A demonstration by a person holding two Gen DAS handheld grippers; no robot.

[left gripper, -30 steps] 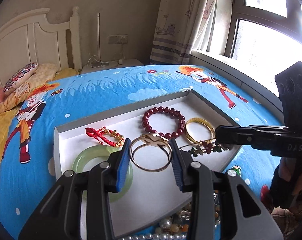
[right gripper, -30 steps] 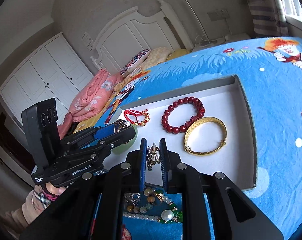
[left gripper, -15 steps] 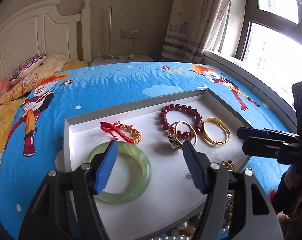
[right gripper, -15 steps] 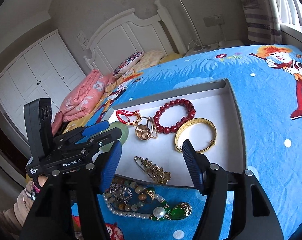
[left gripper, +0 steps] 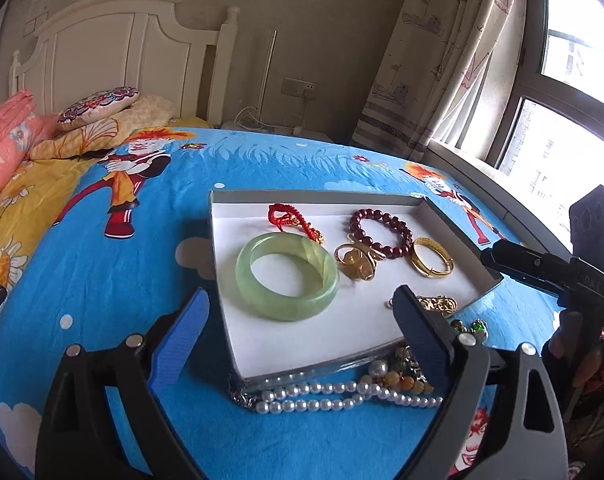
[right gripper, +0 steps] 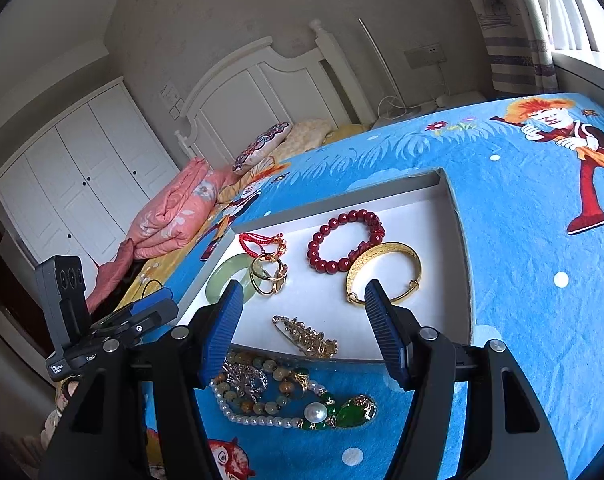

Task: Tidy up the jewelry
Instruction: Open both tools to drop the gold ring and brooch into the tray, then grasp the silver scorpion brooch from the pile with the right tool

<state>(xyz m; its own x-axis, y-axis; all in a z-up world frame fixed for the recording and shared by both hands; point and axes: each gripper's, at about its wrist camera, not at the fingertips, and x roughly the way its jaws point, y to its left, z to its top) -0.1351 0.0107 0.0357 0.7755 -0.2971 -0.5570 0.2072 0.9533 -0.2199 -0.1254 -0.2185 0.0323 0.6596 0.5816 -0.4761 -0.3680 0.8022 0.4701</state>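
A white-lined tray on the bed holds a green jade bangle, a gold ornament bangle, a red bead bracelet, a gold bangle, a red cord bracelet and a gold brooch. My left gripper hovers over the tray's near left corner. Its jaws are opening, with nothing gripped. My right gripper stands open above the tray's front edge, the brooch lying loose below it. A pearl necklace and green pendant lie outside the tray.
The blue cartoon bedspread spreads all round the tray. Pillows and a pink quilt lie at the white headboard. A window and curtain stand to the right. A beaded heap sits against the tray's front wall.
My left gripper let go of the gold ornament bangle, now lying beside the red beads, and drew back leftward while widening. My right gripper opened and dropped the brooch into the tray.
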